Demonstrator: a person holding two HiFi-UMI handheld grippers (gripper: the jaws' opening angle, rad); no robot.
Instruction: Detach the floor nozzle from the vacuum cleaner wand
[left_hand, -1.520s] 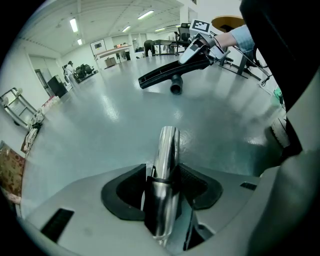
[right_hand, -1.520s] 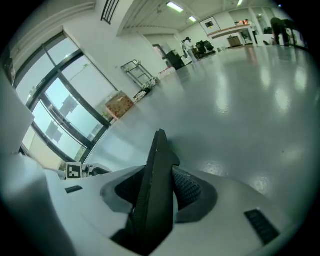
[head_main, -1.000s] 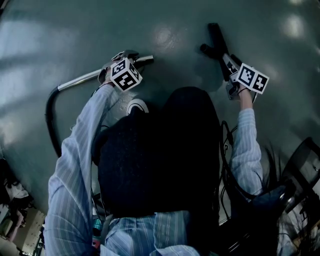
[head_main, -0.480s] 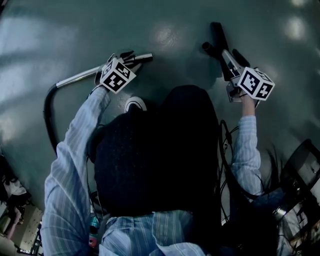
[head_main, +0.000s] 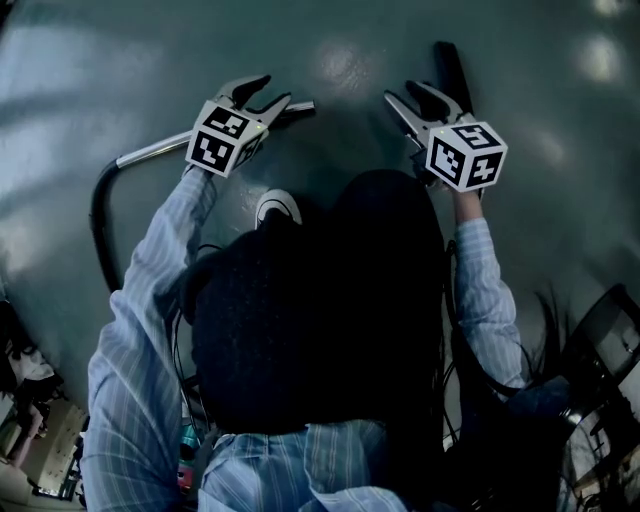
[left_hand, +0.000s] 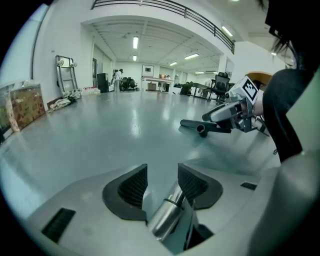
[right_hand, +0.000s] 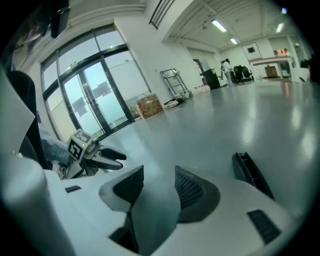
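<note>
**Head view, read outward from the wearer.** Nearest are the person's striped sleeves, a dark lap and one white shoe (head_main: 275, 208).

Next come the left tongs (head_main: 266, 95), with jaws standing moderately apart. In the left gripper view the metal wand (head_main: 160, 151) runs up between them, close against one pad, straddled rather than clamped. A black hose (head_main: 97, 225) curves away from the wand's far left end.

The right tongs (head_main: 415, 100) are likewise parted, with nothing between the pads. Just beyond them lies the floor nozzle (head_main: 448, 62), well apart from the wand's free end.

**Judgement.** Separation looks complete, and neither tool grips anything. The next move calls only for lifting both tongs clear without nudging either piece.

**Poorly shown.** The nozzle is a dark shape on dim flooring, its neck partly behind the right tongs. Its socket probably, not certainly, faces the wand. The hose passes out of sight behind the left sleeve.
</note>
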